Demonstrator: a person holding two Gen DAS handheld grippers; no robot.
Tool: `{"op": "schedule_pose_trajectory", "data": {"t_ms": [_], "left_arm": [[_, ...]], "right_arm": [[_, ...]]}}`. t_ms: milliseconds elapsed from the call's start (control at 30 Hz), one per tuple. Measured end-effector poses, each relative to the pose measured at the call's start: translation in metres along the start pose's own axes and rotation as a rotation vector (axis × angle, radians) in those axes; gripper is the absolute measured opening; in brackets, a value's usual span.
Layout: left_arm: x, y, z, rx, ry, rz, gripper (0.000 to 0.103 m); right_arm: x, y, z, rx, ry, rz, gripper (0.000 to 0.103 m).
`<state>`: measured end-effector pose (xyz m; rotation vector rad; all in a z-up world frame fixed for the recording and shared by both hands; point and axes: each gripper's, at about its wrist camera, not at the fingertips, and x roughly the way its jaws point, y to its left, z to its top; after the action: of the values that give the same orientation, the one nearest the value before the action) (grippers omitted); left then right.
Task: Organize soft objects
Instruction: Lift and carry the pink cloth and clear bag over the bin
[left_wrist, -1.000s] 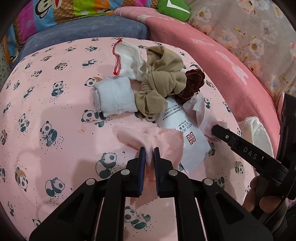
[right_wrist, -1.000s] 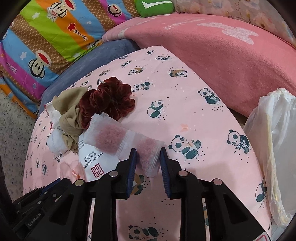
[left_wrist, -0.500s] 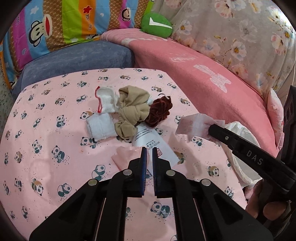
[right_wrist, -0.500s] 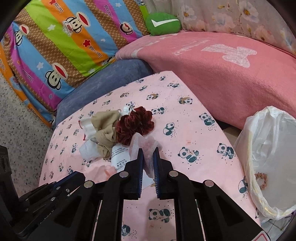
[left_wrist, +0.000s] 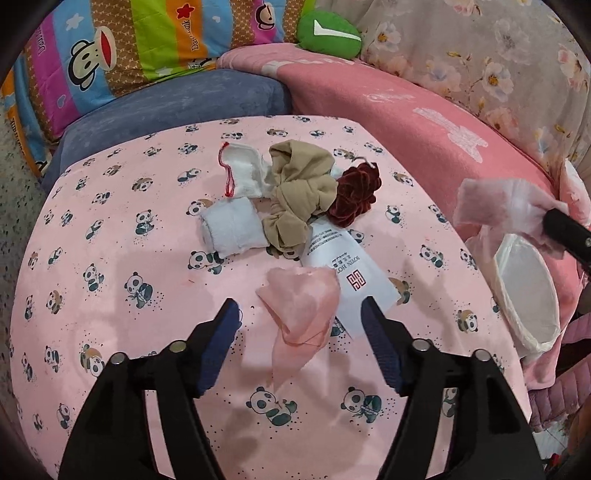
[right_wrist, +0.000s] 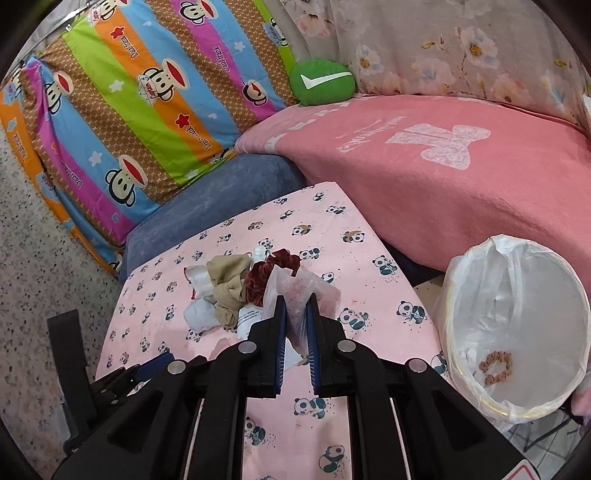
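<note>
Left tongs (left_wrist: 301, 317) are opening over a pink cloth (left_wrist: 300, 301), apparently untouched, on the panda sheet (left_wrist: 110, 288).

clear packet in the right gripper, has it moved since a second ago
Yes. The clear packet, pinched in the right gripper, has lifted off the panda cloth, away from the dark red scrunchie and toward the lined bin.

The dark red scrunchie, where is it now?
In the left wrist view, the dark red scrunchie lies mid-table, touching the beige scrunchie at its left, above the white packet.
</note>
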<state>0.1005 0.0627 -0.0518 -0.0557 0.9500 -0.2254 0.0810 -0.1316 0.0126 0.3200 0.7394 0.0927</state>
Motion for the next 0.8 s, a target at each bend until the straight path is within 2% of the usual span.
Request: {"op": "schedule_pose_trajectory", "data": {"t_ms": [67, 267, 333, 400, 433, 467, 533, 800], "left_arm": [[0.009, 0.003, -0.001, -0.012, 0.017, 0.024, 0.077], [0.037, 0.013, -0.005, -0.065, 0.093, -0.008, 0.076], [0.042, 0.014, -0.008, -0.078, 0.116, -0.027, 0.057], [0.043, 0.013, -0.011, -0.082, 0.119, -0.022, 0.049], [0.042, 0.012, -0.011, -0.077, 0.12, -0.024, 0.035], [0.041, 0.012, -0.011, -0.078, 0.125, -0.034, 0.028], [0.038, 0.014, -0.012, -0.089, 0.127, -0.036, 0.008], [-0.009, -0.002, 0.001, -0.049, 0.031, -0.044, 0.004]], "right_arm": [[-0.001, 0.0, -0.001, 0.002, 0.0, 0.004, 0.011], [0.002, -0.001, -0.005, 0.002, 0.016, 0.005, 0.011], [0.003, -0.001, -0.006, 0.003, 0.02, 0.005, 0.011], [0.005, -0.001, -0.007, 0.003, 0.024, 0.005, 0.011], [0.006, 0.0, -0.007, 0.004, 0.024, 0.006, 0.011], [0.006, 0.0, -0.007, 0.004, 0.025, 0.007, 0.011], [0.006, 0.001, -0.008, 0.004, 0.026, 0.01, 0.011], [-0.008, 0.005, -0.008, -0.007, -0.001, 0.031, 0.011]]}}
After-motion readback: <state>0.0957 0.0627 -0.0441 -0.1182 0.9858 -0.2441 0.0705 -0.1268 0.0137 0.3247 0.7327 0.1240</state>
